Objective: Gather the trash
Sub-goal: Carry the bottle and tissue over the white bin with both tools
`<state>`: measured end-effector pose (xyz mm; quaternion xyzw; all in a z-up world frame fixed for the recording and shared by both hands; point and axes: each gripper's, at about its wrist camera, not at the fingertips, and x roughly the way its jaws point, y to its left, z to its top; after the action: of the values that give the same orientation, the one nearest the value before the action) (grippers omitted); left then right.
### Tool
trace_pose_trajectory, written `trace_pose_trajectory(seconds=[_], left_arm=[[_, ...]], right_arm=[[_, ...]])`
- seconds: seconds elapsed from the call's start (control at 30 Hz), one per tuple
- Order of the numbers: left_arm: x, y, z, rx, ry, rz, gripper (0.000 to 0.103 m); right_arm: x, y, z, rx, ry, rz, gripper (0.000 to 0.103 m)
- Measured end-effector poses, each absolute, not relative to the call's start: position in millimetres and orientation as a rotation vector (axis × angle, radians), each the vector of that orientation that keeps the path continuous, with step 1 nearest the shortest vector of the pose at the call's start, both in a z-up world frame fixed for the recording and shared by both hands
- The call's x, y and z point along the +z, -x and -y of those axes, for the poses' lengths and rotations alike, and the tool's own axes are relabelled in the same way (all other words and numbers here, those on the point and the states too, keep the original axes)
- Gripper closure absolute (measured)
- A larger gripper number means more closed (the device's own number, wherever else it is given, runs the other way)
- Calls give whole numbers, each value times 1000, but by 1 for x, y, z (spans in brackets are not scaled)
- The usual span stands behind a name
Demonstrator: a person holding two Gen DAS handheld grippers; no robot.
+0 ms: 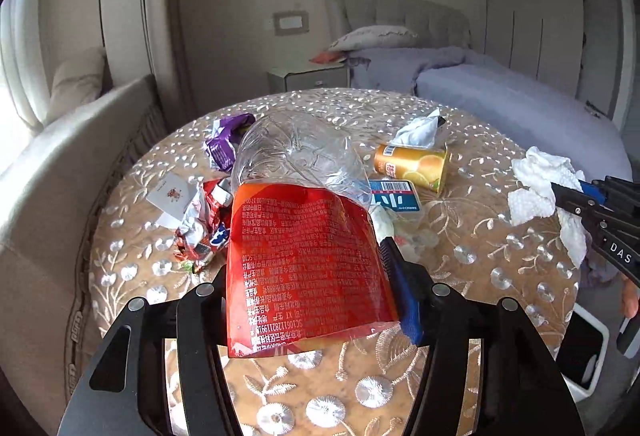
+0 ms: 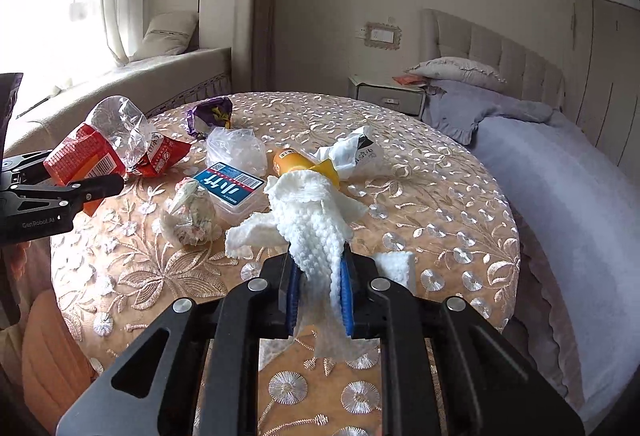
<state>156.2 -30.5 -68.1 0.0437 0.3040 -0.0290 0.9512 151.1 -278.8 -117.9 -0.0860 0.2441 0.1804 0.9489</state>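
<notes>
Left gripper (image 1: pixel 316 288) fingers closed; right gripper (image 2: pixel 320 290) fingers pinched (apparently firmly), both raised and level.

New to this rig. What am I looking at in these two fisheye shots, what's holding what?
There is no robot arm here. A person carries two handheld two-finger tools, each with a fisheye camera looking forward along its fingers, so the black frame at the bottom of each picture is that tool itself.

The left wrist view shows the left tool shut on a red and clear snack bag, with the right tool entering at the right edge.

The right wrist view shows the right tool shut on a white paper towel. The left tool appears at its left edge.

Both hang over a round table with an embroidered cloth, in a bedroom. Lying on it: an orange can on its side, a purple wrapper, a blue-labelled clear box, a crumpled red wrapper and a clear plastic bag.
</notes>
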Motion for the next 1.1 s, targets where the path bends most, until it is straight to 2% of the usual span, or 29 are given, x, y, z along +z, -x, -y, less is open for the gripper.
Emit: trace_pose_trajectory(seconds=[0.43, 1.1], left_arm=[[-46, -110, 109, -264, -151, -538, 46], [-101, -64, 286, -745, -297, -580, 45]], right_arm=[[-89, -85, 336, 281, 134, -403, 85], [-128, 19, 452, 77, 116, -478, 85]])
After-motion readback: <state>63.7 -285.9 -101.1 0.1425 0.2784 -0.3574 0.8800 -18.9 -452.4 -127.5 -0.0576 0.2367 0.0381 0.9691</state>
